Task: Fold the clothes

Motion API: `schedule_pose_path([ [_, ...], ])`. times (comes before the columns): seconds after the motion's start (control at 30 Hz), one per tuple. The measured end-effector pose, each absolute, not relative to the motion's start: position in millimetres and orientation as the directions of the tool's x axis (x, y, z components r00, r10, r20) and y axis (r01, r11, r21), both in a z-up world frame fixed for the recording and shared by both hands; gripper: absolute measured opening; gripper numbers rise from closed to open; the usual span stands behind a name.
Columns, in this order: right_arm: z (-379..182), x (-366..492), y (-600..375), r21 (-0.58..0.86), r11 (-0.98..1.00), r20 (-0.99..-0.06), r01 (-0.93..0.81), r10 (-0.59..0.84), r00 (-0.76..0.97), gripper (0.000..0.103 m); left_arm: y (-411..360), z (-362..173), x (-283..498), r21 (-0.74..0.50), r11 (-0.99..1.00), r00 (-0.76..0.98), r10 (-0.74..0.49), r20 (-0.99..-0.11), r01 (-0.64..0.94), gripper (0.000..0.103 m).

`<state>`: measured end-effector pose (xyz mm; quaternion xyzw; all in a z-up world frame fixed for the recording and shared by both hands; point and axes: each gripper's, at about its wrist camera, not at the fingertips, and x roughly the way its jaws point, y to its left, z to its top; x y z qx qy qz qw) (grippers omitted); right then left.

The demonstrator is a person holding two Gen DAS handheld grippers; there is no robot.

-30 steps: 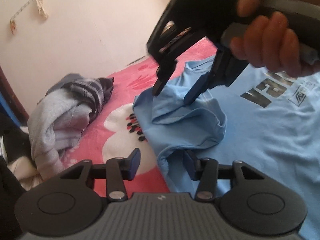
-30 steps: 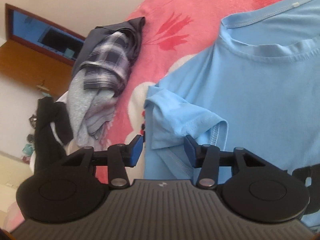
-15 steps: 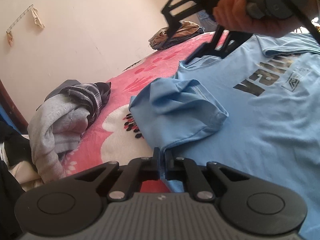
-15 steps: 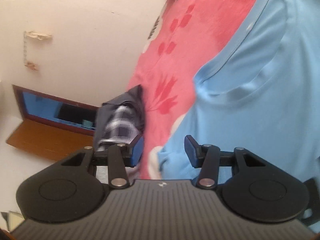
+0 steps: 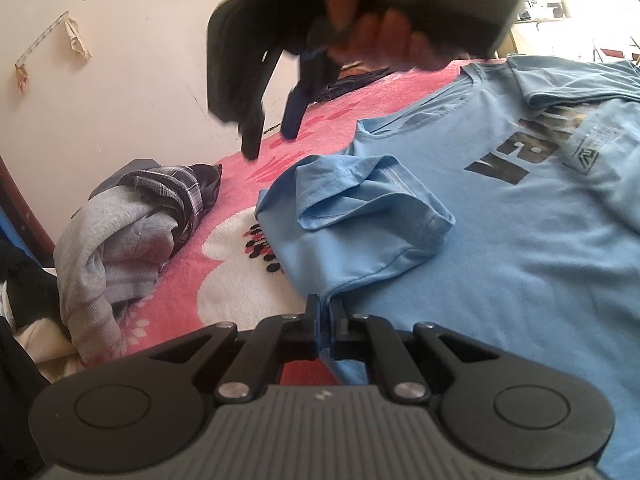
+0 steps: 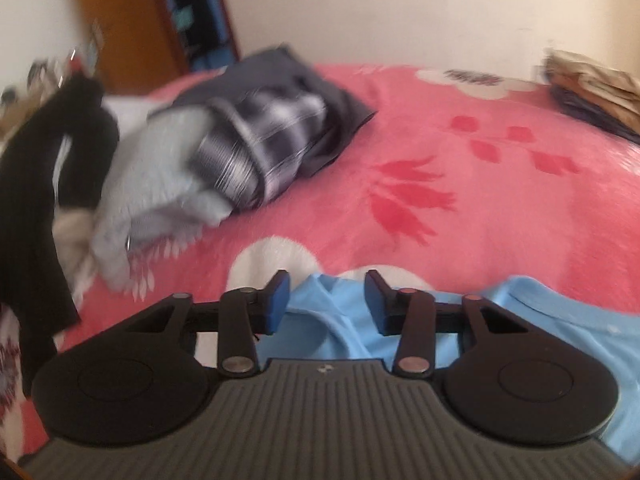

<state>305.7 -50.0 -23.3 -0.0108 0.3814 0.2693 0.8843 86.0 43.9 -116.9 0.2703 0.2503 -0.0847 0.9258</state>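
A bed (image 5: 248, 292) covered by a pink blanket printed with white and red flowers is seen against a cream wall (image 5: 132, 92), with a wooden door frame (image 6: 120, 20) at the far corner of the room. A light blue T-shirt (image 5: 500, 248) with a dark chest print is spread flat on the bed, its near sleeve (image 5: 360, 208) folded back over the body.

Left of the T-shirt, a heap of unfolded clothes (image 5: 132, 220), grey knit under a plaid piece, is piled at the bed's edge. Beyond the T-shirt's collar, a second, brownish pile (image 6: 592, 84) is shown only in the right wrist view, along with a black garment (image 6: 36, 208) hanging left of the heap. The chest print and the far sleeve are shown only in the left wrist view.

The left gripper (image 5: 324, 320) is clamped shut on the T-shirt's side edge, just below the folded sleeve; a second ago its jaws stood apart around that edge. The right gripper (image 5: 272, 136), held by a hand (image 5: 380, 12), has been lifted off the sleeve and is seen blurred above the collar, its jaws closing with nothing between them.
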Motion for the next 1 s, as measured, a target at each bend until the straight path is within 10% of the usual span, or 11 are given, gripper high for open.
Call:
schedule_pose_path([
  [0.37, -57.2, 322.9, 3.8, 0.047, 0.799, -0.797, -0.599, 0.392, 0.46, 0.036, 46.8, -118.1, 85.8, 0.444, 0.847, 0.862, -0.032, -0.506, 0.292, 0.005],
  [0.43, -63.0, 329.2, 0.9, 0.052, 0.815, -0.805, -0.578, 0.376, 0.459, 0.011, 47.9, -118.1, 85.9, 0.438, 0.85, 0.862, -0.036, -0.506, 0.293, 0.005],
  [0.63, -68.7, 367.2, -34.1, 0.302, 0.885, -0.758, -0.355, 0.448, 0.473, 0.0, 50.2, -117.1, 86.0, 0.423, 0.857, 0.859, -0.045, -0.509, 0.295, 0.004],
  [0.83, -67.3, 378.9, -76.7, 0.439, 0.882, -0.691, -0.17, 0.453, 0.563, 0.003, 52.1, -116.4, 87.0, 0.41, 0.862, 0.857, -0.051, -0.513, 0.297, 0.005],
  [1.0, -28.0, 329.9, -78.7, 0.382, 0.847, -0.687, -0.371, 0.528, 0.499, 0.006, 51.0, -116.7, 87.2, 0.412, 0.862, 0.857, -0.049, -0.512, 0.295, 0.005],
])
